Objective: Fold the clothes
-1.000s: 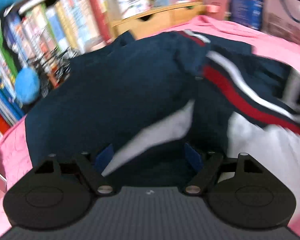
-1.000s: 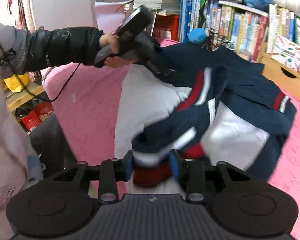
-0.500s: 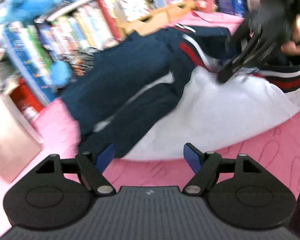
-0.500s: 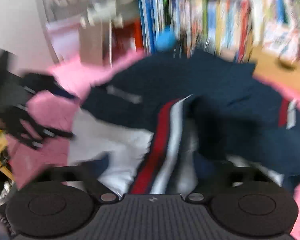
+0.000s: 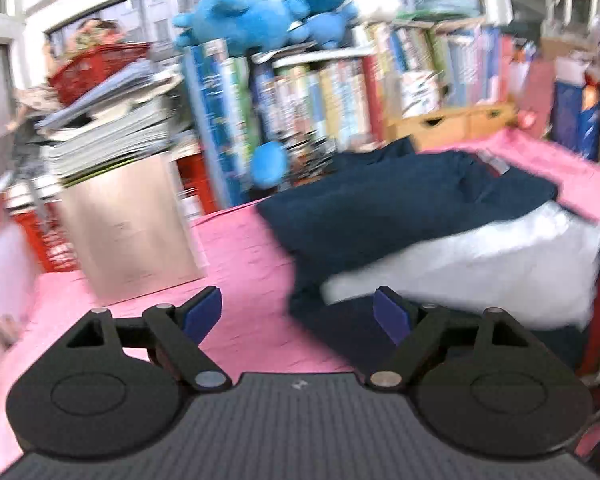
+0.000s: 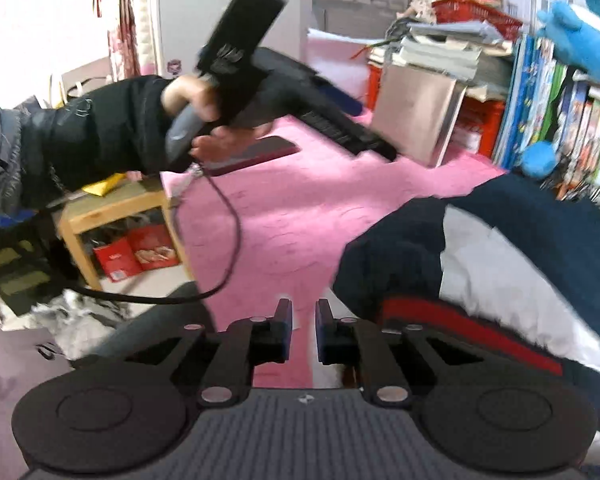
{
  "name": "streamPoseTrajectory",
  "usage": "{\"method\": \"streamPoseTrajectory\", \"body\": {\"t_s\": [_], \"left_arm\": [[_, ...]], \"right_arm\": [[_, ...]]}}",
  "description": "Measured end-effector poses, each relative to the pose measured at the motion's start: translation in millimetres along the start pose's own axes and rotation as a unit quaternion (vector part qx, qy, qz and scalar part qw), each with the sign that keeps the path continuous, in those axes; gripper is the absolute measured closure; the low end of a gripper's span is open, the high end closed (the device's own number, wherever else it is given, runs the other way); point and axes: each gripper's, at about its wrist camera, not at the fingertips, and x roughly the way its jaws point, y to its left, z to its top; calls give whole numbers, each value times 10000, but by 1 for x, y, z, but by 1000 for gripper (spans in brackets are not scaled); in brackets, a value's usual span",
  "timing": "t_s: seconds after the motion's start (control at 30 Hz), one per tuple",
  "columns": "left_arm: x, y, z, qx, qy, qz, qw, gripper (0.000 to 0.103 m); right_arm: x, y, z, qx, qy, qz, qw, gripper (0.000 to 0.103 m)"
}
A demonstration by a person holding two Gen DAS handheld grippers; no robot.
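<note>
We are holding the left claw apart, its jaws just widening, empty; the right claw nearly together, empty. The jacket is lying right of both: soft, floppy; we judge the hem band the best hold.

One navy, white and red jacket is lying on one pink bedspread. Two black hand-held grippers are showing: left hand-held gripper, right hand-held gripper. One dark red phone is resting there. Blue plush toys are sitting above the books, seemingly three, though blur is hampering counting.
</note>
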Motion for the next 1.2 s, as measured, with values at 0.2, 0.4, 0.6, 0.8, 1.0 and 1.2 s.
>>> {"method": "streamPoseTrajectory", "body": {"t_s": [0.2,0.4,0.6,0.8,1.0,1.2], "left_arm": [[16,-82,18,907,-361,-377,9945,13],[17,-100,7,1146,-274,-401,9922,13],[-49,-126,-5,1193,-774,-545,9883,11],[-61,-181,-26,1889,-742,-644,9771,4],[-4,-200,-43,2140,-53,625,9748,3],[18,-170,-45,1895,209,1665,9674,3]], "right_arm": [[16,32,-12,-107,18,359,9993,88],[-52,17,-37,148,-314,-611,9975,48],[-124,-11,-82,1031,-640,-2916,9488,32],[-97,-18,-96,887,-90,-3910,9161,31],[-100,-19,-102,1157,-318,-4279,8958,31],[-115,-20,-108,1319,-548,-4485,8823,23]]}}
